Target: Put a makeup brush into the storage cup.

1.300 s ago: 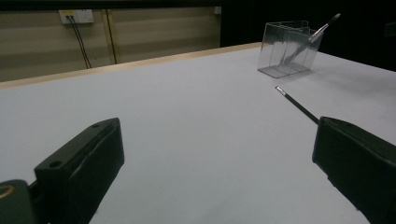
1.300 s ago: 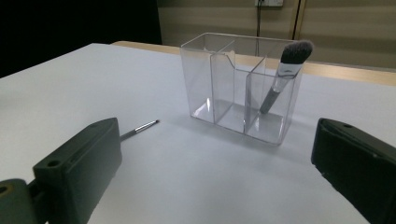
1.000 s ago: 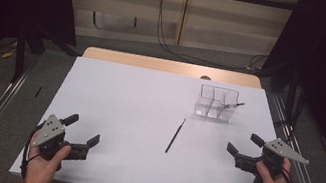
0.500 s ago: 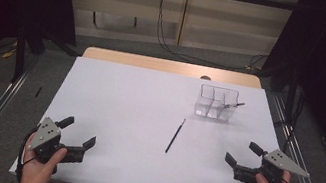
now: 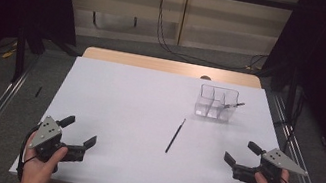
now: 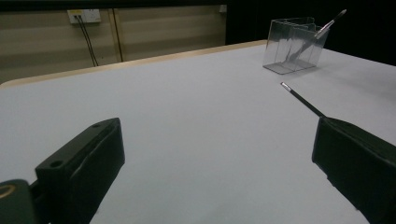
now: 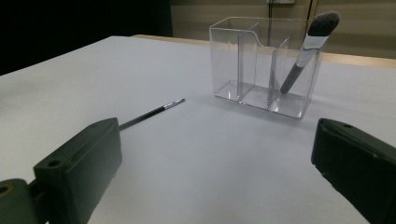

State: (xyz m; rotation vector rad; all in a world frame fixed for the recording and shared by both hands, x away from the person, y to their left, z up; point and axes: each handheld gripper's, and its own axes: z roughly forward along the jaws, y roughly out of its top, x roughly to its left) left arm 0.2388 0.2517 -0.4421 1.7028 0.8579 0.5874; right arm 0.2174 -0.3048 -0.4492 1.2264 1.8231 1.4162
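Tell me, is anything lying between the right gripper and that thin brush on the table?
Nothing visible. Bare white table lies between the right gripper, its fingers open, and the thin brush. The clear organizer stands farther back.

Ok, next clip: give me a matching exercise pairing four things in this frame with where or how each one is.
Things:
1. thin brush
2. fluffy brush
3. clear organizer
4. left gripper

States:
A. stands on the table's far right part
B. lies flat on the table's middle
C. leans in an end compartment
D. held open at the near left corner

Pairs: 1-B, 2-C, 3-A, 4-D
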